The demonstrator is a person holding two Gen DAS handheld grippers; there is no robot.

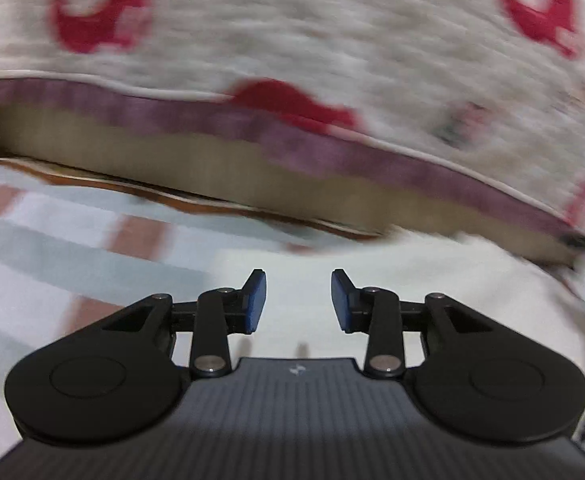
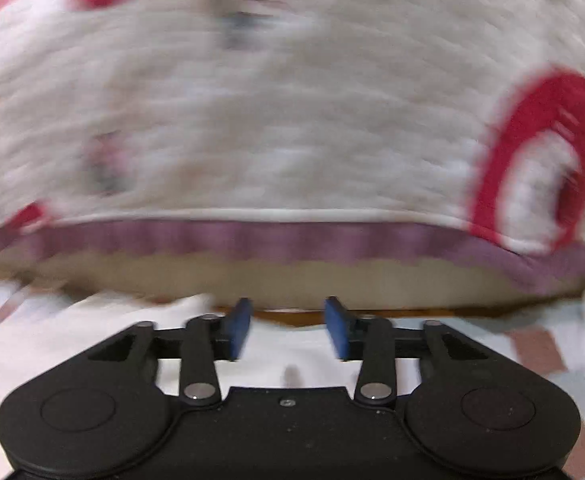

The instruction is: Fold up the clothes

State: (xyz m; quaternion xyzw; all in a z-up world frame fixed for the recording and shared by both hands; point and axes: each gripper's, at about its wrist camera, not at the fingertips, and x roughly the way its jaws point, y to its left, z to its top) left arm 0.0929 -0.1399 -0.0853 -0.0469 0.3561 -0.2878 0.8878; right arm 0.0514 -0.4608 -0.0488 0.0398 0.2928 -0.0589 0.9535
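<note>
Both views are pretty blurry. Left tool (image 1: 298, 300) and right tool (image 2: 286, 328) both have jaws spread w/ nothing between them. White garment (image 1: 372, 280) lies right under each tool; red-patterned blanket (image 2: 292, 120) w/ purple trim just ahead.

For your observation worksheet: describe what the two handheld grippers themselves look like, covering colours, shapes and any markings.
Both the left gripper and the right gripper are matte black, with two round disc-shaped housings, silver pivot pins on linkage bars and blue pads on the fingers. The left body is ribbed dark grey with a small pale logo; the right body is smoother with a central screw. No cables or sleeves show.
</note>
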